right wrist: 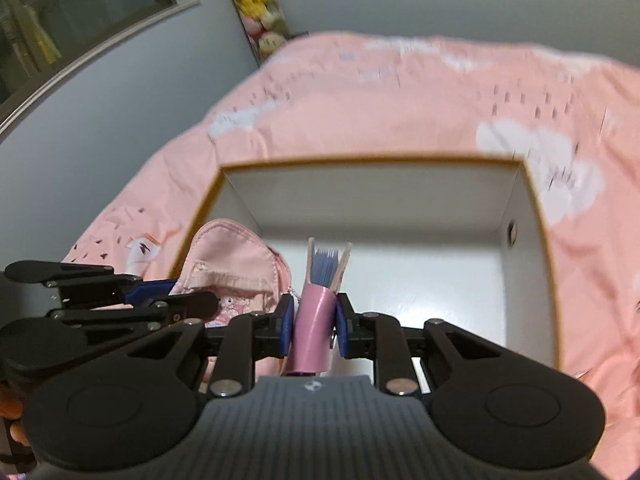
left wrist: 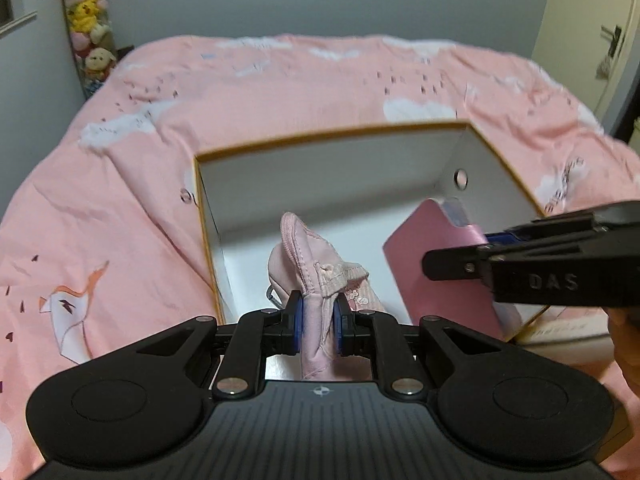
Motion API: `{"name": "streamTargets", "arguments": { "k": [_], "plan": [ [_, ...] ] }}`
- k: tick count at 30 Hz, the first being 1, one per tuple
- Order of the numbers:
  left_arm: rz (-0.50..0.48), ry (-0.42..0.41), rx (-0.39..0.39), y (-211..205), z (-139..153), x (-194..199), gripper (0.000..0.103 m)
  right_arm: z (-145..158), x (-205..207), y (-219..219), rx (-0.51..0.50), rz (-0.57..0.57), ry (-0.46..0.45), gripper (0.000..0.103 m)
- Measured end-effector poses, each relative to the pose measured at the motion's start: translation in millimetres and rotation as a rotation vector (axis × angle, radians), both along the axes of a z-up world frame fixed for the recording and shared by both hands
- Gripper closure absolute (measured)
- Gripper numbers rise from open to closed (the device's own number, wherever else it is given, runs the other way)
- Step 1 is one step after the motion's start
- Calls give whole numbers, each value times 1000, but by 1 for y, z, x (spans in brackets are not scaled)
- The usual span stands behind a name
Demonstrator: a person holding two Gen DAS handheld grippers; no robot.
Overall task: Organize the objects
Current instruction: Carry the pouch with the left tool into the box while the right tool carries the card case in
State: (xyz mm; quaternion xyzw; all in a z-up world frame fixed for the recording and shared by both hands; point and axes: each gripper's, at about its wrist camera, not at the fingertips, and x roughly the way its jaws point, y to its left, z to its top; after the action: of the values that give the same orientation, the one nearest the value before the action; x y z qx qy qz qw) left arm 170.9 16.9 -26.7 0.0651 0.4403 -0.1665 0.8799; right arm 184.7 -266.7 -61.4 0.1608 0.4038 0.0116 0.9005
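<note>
Both grippers are hovering over an open white box [left wrist: 332, 168] that is sitting on a pink bedspread [left wrist: 248, 92]. The left gripper [left wrist: 319, 320] is pinching a small pink pouch [left wrist: 308, 264] between its closed blue pads [left wrist: 294, 322], gripping the fabric near its lower edge while the zippered top is pointing into the box. The right gripper [right wrist: 312, 322] is clamping a pink card sleeve [right wrist: 314, 320], its fingers drawn in tight against the two flat faces; blue sheets are showing at the sleeve's open far end. In the left view the sleeve [left wrist: 432, 268] is leaning over the right side of the box, just beside the pouch. The pouch is judged to be soft and light, likely to sag and fold wherever it is unsupported, so a hold across a seam or the thick zipper band should be steadier than one on loose cloth. The sleeve is judged to be thin, fairly stiff and glossy, hence possibly slippery; gripping across its flat sides, as now, is suiting it, though its contents could slide out if the open end tips downward. The visible white floor of the box is bearing nothing else. Soft toys [left wrist: 90, 12] are hanging by the wall.
</note>
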Motion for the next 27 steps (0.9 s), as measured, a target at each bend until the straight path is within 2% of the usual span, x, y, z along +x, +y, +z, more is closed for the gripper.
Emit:
{"name": "streamTargets", "arguments": {
  "k": [5, 10, 11, 13, 14, 16, 17, 20, 21, 24, 25, 26, 27],
  "plan": [
    [-36, 64, 56, -3, -21, 4, 85, -33, 16, 0, 61, 15, 74, 80],
    [-60, 84, 130, -8, -27, 6, 81, -53, 29, -2, 134, 31, 120, 80],
    [-72, 81, 144, -10, -27, 5, 76, -56, 31, -3, 144, 31, 126, 80],
    [-96, 77, 180, -15, -29, 4, 73, -60, 35, -6, 167, 33, 137, 80],
    [-113, 76, 199, -18, -30, 3, 67, -62, 36, -6, 179, 36, 140, 80],
    [-125, 76, 218, -20, -30, 2, 61, -64, 37, -8, 212, 41, 145, 80],
    [-126, 70, 222, -20, -29, 2, 51, -65, 38, -9, 223, 43, 148, 80],
    [-142, 66, 201, -17, -23, 1, 37, -67, 41, -12, 254, 45, 159, 80],
    [-138, 64, 202, -16, -21, 1, 36, -68, 42, -12, 263, 46, 162, 80],
    [-154, 48, 212, -14, -16, -1, 41, -72, 45, -13, 281, 59, 172, 80],
    [-157, 43, 219, -14, -16, -2, 46, -73, 47, -14, 288, 59, 180, 80],
    [-159, 38, 221, -14, -15, -2, 59, -75, 48, -16, 299, 62, 187, 80],
    [-164, 39, 221, -14, -15, -1, 67, -77, 49, -17, 306, 63, 196, 80]
  ]
}}
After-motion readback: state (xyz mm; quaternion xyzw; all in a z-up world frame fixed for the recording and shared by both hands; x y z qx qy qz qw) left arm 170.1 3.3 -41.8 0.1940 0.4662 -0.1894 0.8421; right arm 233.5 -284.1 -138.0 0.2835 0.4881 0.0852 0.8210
